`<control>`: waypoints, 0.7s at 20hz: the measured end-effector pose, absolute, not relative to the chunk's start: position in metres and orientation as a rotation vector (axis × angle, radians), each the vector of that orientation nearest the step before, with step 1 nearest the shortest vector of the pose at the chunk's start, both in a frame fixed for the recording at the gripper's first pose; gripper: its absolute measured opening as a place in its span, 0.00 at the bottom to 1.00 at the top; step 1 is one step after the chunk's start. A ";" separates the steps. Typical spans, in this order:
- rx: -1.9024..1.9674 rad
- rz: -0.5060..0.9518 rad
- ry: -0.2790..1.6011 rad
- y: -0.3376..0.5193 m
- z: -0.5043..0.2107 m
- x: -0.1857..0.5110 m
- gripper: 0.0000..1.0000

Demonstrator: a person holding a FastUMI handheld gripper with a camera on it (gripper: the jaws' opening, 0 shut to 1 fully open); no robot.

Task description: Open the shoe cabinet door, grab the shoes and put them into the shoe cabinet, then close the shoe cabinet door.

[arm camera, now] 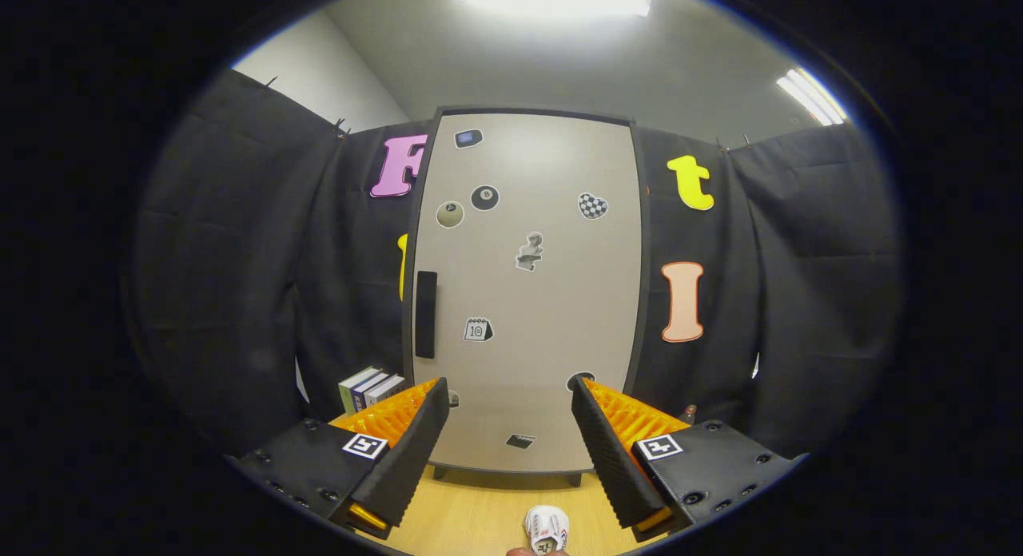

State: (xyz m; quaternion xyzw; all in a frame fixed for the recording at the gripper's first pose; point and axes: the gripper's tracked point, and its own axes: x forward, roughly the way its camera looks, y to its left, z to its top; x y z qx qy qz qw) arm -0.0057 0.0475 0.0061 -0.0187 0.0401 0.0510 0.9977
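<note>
The shoe cabinet [527, 292] stands straight ahead on the wooden tabletop [471, 516]. Its pale door is closed and carries several stickers. A dark vertical handle [426, 314] sits on the door's left side. My gripper [509, 390] is open, held some way back from the door, with nothing between its fingers; the door's lower part shows between them. A small white shoe [547, 530] lies on the table close below, between the finger bases, partly cut off.
Several upright books [369, 388] stand left of the cabinet, just beyond my left finger. Black cloth walls enclose the booth on both sides. A small brownish object [690, 412] peeks out beyond my right finger.
</note>
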 end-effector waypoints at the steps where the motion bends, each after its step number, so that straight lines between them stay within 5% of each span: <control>1: -0.039 0.110 0.072 0.051 0.009 -0.004 0.97; 14: 0.042 0.160 0.143 0.130 0.014 0.104 0.97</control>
